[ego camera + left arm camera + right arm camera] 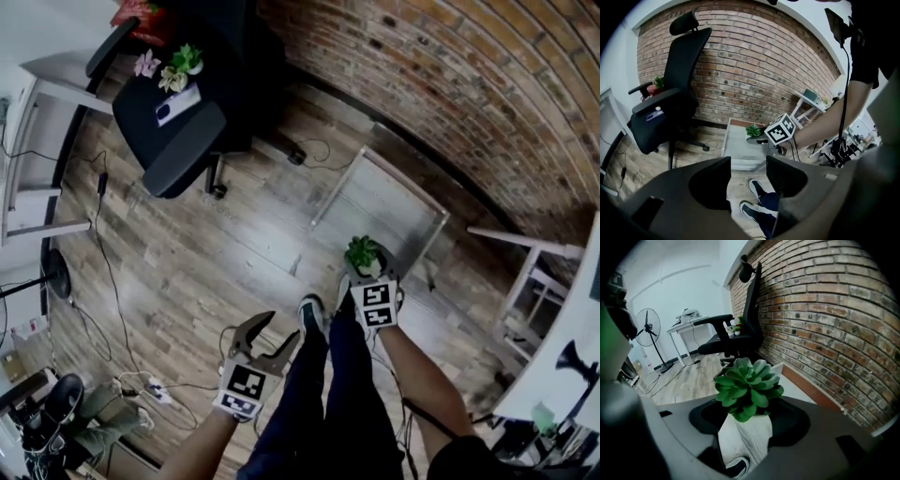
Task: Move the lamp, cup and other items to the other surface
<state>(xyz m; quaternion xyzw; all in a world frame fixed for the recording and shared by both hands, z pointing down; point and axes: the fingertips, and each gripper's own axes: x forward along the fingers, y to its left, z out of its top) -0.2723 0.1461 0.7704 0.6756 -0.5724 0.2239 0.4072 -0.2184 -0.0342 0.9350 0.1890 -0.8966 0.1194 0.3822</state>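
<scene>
While the right gripper (368, 272) hangs over the near edge of the low grey table (375, 202), its jaws are clamped on the white pot (745, 437) of a green succulent (749, 387); the left gripper (268, 339) is over the wooden floor (187, 253), jaws apart, nothing between them; small plants (173, 70) sit on the black office chair (178, 141), well apart from both.

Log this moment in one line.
right hand-held gripper: shut on potted succulent, in the air | left hand-held gripper: open, empty
</scene>
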